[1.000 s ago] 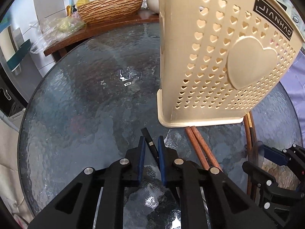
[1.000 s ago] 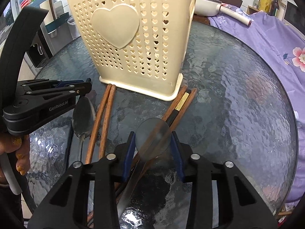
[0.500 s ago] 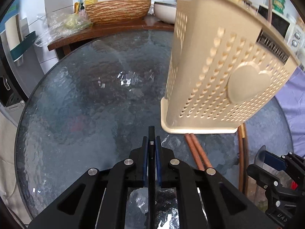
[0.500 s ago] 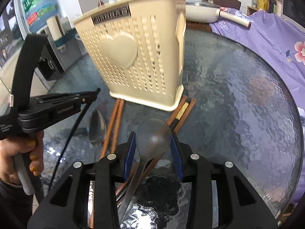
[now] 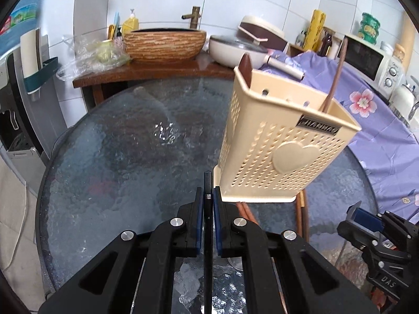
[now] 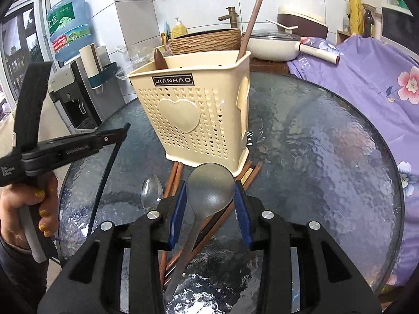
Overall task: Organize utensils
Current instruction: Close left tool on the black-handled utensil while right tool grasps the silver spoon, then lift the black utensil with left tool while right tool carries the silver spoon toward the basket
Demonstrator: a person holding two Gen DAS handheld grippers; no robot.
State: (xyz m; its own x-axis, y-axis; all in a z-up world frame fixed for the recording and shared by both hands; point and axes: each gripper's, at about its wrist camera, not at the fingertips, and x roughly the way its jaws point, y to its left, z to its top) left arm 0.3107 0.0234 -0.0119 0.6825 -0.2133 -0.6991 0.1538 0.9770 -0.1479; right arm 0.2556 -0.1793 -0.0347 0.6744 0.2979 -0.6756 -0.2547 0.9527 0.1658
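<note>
On the round glass counter stood the cream perforated utensil holder, upright, with a dark wooden handle leaning out of its far corner and a brown rounded tip showing above the rim at the other end. Left tool: jaws nearly shut, blue pads clamped on a thin black chopstick whose tip stuck forward past the fingertips; in the right wrist view the same stick hung slanting down from that tool, clear of the glass. Right tool: jaws part open, pads pressed against the two sides of a grey metal spoon at its bowl, handle running back under the camera; spoon appeared lifted off the glass. Lying on the counter at the foot of the holder: brown wooden chopsticks, some ends touching or tucked under the holder's base, and a second shiny spoon just beside them toward the left tool. A hand gripped the left tool's handle. Behind the counter, a wooden shelf carried a woven-look basin and a white pan; purple flowered cloth lay along the counter's far right edge.
</note>
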